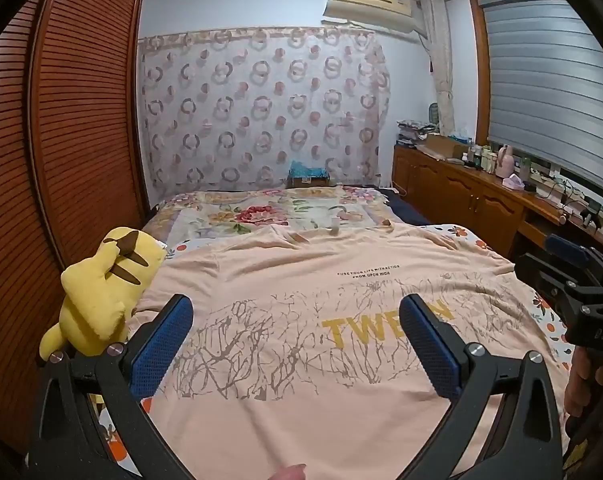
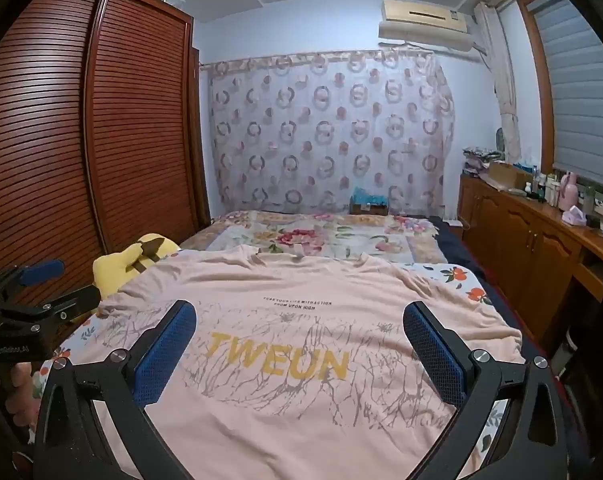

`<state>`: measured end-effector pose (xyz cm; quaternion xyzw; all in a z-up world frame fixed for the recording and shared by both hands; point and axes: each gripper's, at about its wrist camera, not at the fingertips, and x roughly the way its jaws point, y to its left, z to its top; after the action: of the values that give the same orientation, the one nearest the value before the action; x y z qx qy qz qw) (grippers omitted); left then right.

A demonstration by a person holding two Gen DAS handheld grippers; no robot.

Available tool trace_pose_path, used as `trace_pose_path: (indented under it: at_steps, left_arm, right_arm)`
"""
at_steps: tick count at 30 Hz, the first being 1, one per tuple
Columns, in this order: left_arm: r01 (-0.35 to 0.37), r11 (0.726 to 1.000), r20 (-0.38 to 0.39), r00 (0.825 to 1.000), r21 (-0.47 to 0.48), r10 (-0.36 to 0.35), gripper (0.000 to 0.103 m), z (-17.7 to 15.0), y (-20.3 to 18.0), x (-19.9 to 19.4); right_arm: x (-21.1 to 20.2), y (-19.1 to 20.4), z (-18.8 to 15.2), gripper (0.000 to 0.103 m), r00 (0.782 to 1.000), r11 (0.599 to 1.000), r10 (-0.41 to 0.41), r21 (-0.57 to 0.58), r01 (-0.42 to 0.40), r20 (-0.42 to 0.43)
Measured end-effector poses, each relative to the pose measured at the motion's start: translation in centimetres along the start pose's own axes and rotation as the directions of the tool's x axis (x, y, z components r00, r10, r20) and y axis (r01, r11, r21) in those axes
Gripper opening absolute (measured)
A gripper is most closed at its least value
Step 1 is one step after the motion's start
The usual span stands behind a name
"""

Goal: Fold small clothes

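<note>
Both claws, left gripper (image 1: pixel 296 334) and right gripper (image 2: pixel 300 340), hover spread and empty above the pale pink printed cotton T-shirt (image 2: pixel 301 344), which lies flat and unfolded on the floral-sheeted bed (image 2: pixel 461 276); by the look of it, all folding remains.
</note>
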<state>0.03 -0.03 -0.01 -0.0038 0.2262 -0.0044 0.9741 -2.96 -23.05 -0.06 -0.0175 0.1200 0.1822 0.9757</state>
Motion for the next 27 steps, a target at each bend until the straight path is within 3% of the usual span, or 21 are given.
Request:
trace_pose_path:
  at_steps: [27]
  left_arm:
    - [-0.006,1.000,0.013,1.000,-0.012,0.006,0.103,0.52,0.22,-0.44]
  right_arm:
    - [-0.27,0.07,-0.10,0.103,1.000,1.000,-0.003,0.003,0.003,-0.006]
